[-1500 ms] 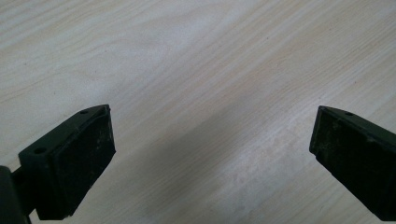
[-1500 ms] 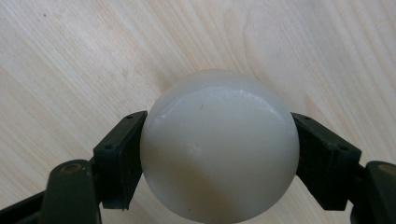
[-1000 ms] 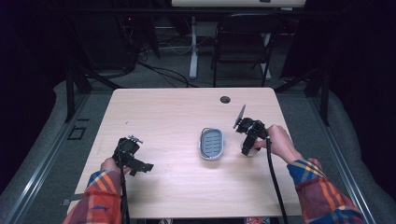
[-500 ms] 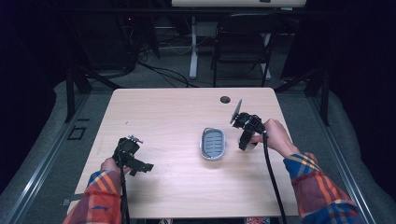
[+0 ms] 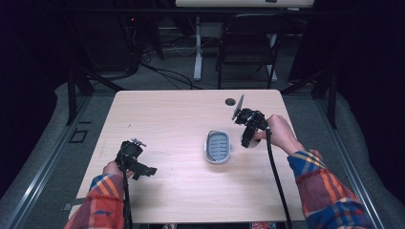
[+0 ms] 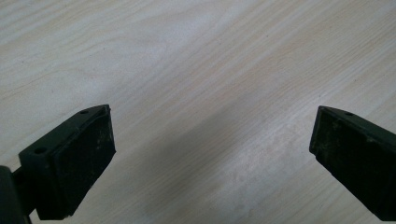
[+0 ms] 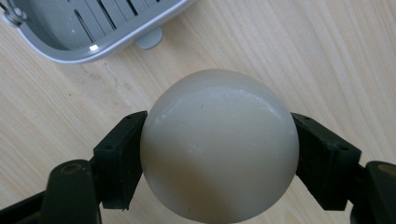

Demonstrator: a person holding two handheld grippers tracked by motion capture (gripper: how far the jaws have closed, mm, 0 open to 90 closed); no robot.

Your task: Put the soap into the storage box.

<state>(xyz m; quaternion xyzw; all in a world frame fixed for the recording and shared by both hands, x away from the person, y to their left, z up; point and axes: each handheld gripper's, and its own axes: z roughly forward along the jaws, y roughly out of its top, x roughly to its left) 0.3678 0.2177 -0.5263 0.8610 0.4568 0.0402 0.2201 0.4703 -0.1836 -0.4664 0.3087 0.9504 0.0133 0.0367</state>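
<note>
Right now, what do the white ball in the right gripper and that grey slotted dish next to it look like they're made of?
White ball: probably hard plastic or resin, smooth and semi-glossy, with soft highlights and faint scuffs. Grey slotted dish: likely moulded plastic with a satin sheen, given its thin rim, cut slots and small bright glint; coated metal can't be ruled out.

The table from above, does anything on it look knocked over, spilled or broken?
Nothing stands out. The grey slotted tray sits upright and empty on the table, the right gripper cleanly holds a smooth whitish ball, unbroken, and the left gripper is open over bare wood.
</note>
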